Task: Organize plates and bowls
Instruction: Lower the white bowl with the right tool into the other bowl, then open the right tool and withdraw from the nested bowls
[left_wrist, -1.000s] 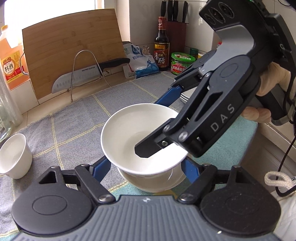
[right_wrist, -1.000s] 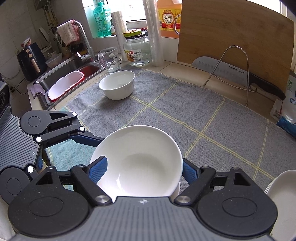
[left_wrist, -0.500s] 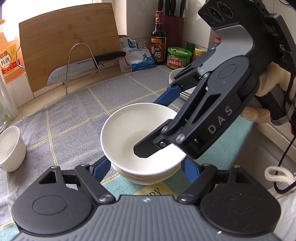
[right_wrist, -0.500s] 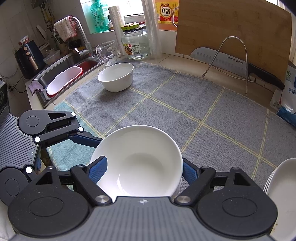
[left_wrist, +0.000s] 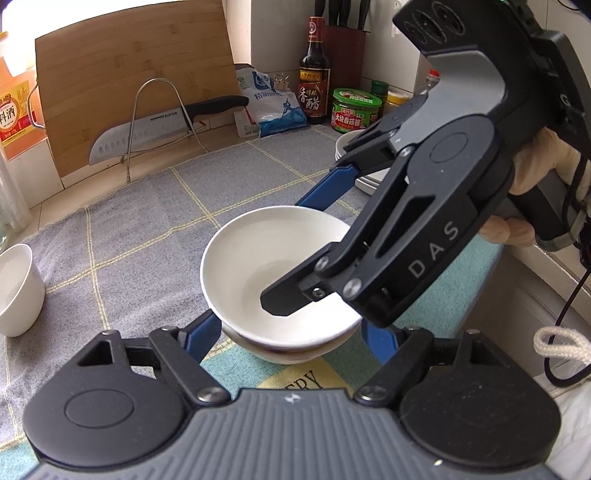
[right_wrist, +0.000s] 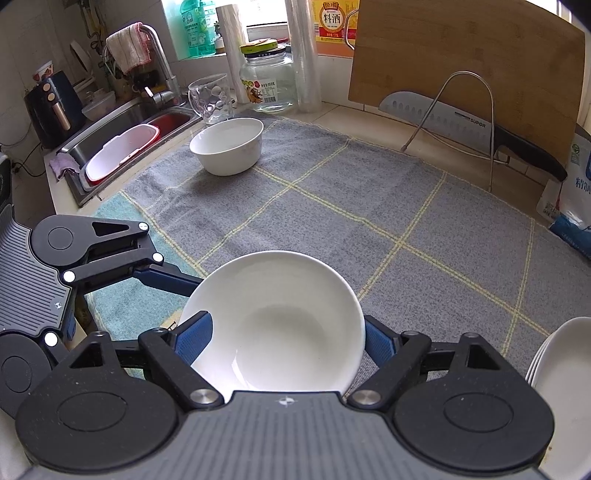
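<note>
A: Count pls — bowls?

B: Three white ones. Two nested near the front edge of the grey checked towel (right_wrist: 369, 206): top bowl (left_wrist: 273, 266) sits in the lower bowl (left_wrist: 288, 350). Third bowl (right_wrist: 227, 149) stands well apart, far side of the towel near the sink (right_wrist: 122, 122).

A: Plates?

B: One stack of plates (right_wrist: 557, 373) on the right; looks like 3 rims, can't be sure. Also 1 knife (right_wrist: 461, 122) on a wire rack, 1 cutting board (right_wrist: 461, 62) behind it.

A: Claws?

B: Two. Left gripper (left_wrist: 291, 334) sits astride the lower bowl, pads beside it; can't tell if they press. Right gripper (right_wrist: 284, 336) has its jaws opening, top bowl between them. In the left cam one finger is inside the top bowl, the other outside its far rim; pads look clear of the rim.

A: Vs a sec ago?

B: Top bowl was hanging tilted above the lower one, pinched by the right claw. Now it's seated level, stack on the towel. Right jaws wider, left about the same.
</note>
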